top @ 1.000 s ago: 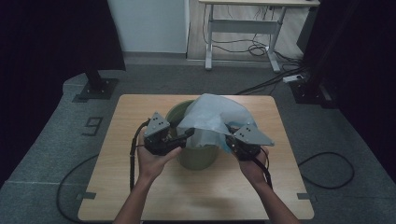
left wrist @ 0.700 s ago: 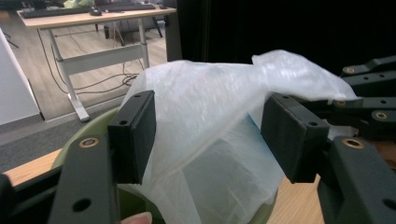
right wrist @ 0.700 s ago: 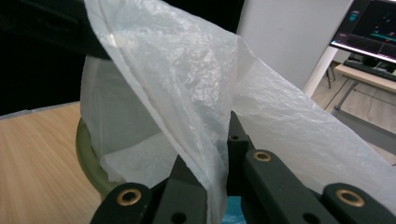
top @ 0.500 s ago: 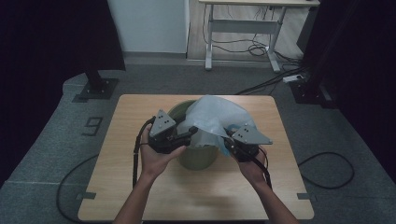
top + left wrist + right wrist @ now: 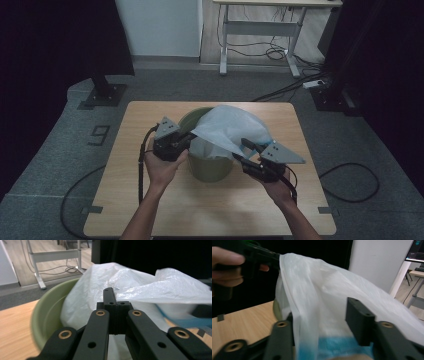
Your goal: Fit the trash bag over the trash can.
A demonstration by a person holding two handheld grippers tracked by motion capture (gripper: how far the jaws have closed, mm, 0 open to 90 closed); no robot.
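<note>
Between the parted right gripper (image 5: 243, 150) jaws (just opening), the thin white plastic bag (image 5: 227, 127) lies loose, so it should be drawn over the round green plastic bin (image 5: 210, 167) by the left gripper (image 5: 190, 135), clamped on its edge.

The high view is evenly but dimly lit; the bench (image 5: 150, 210) and pale floor beyond read clearly, while both sides fall into near-black curtain. Shadows under the bucket (image 5: 210, 170) are soft and short. The picture is a little soft and grainy, with straight edges. In the left gripper view the near black links are blurred, the bucket's rim (image 5: 47, 310) smears, and the white bag (image 5: 130, 287) shows mild glare. The right gripper view is soft throughout, with motion blur on the bag (image 5: 332, 300) and a dark backdrop.
</note>
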